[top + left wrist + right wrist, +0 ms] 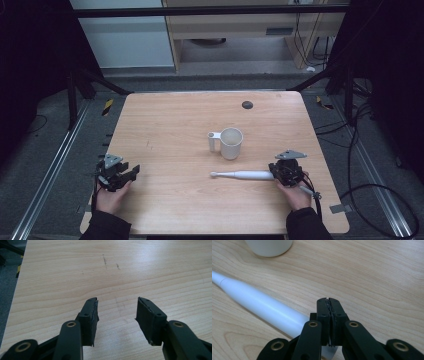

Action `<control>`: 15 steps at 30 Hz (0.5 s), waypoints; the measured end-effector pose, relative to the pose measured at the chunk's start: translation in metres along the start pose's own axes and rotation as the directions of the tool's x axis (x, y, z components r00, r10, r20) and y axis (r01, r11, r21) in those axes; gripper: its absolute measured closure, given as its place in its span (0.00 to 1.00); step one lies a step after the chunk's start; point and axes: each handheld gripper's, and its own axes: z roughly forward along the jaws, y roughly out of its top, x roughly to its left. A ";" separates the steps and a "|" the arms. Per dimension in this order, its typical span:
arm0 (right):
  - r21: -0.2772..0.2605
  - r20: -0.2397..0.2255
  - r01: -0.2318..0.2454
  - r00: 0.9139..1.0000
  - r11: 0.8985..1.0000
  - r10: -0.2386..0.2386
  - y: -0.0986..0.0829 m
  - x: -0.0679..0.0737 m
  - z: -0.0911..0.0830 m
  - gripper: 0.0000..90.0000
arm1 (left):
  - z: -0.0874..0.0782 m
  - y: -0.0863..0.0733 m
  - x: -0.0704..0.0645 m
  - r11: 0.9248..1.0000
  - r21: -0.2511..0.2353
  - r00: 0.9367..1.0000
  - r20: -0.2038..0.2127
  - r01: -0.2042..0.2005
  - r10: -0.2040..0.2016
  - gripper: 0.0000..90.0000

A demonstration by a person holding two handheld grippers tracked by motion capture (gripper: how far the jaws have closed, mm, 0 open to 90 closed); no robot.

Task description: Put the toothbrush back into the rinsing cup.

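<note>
A white mug [231, 142] with its handle to the left stands near the middle of the wooden table [170, 115]. In front of it a white electric toothbrush [242, 175] lies flat, head pointing left. My right gripper [286, 167] rests over the thick end of the toothbrush. In the right gripper view its jaws [328, 300] are shut pad to pad with nothing between them; the toothbrush handle [262, 306] runs under and to the left of them, and the mug base [269, 247] is at the top. My left gripper [131, 172] [117, 307] is open over bare wood at the table's front left.
A small black round disc [247, 104] sits near the table's far edge. Dark floor with cables [360, 150] surrounds the table, and metal rails [55, 160] run along its left side. A cabinet [240, 30] stands beyond the far edge.
</note>
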 end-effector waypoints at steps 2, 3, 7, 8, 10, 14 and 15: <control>0.004 0.003 0.003 1.000 1.000 -0.003 -0.001 0.000 -0.001 0.97 | 0.000 0.000 0.000 1.000 -0.001 1.000 -0.001 0.000 0.000 0.57; 0.003 0.002 0.005 1.000 1.000 -0.005 -0.001 0.000 -0.001 0.97 | 0.000 0.000 0.000 1.000 0.000 1.000 0.000 0.001 -0.001 0.57; 0.006 0.000 0.008 1.000 1.000 -0.008 -0.002 0.001 -0.002 0.97 | 0.000 0.000 0.000 1.000 -0.001 1.000 0.000 0.001 -0.001 0.57; 0.005 -0.003 0.005 1.000 1.000 -0.005 -0.002 0.002 -0.003 0.97 | 0.000 0.000 0.000 1.000 -0.001 1.000 0.001 0.001 -0.001 0.57; 0.009 -0.006 0.007 1.000 1.000 -0.007 -0.003 0.002 -0.003 0.97 | 0.000 0.000 0.000 1.000 -0.001 1.000 0.001 0.001 -0.001 0.57; 0.005 -0.007 0.009 1.000 1.000 -0.008 -0.002 0.002 -0.004 0.96 | 0.000 0.000 0.000 1.000 -0.001 1.000 0.001 0.001 -0.001 0.57; 0.003 -0.008 0.009 1.000 1.000 -0.009 -0.002 0.002 -0.004 0.95 | 0.000 0.000 0.000 1.000 -0.001 1.000 0.001 0.001 -0.001 0.57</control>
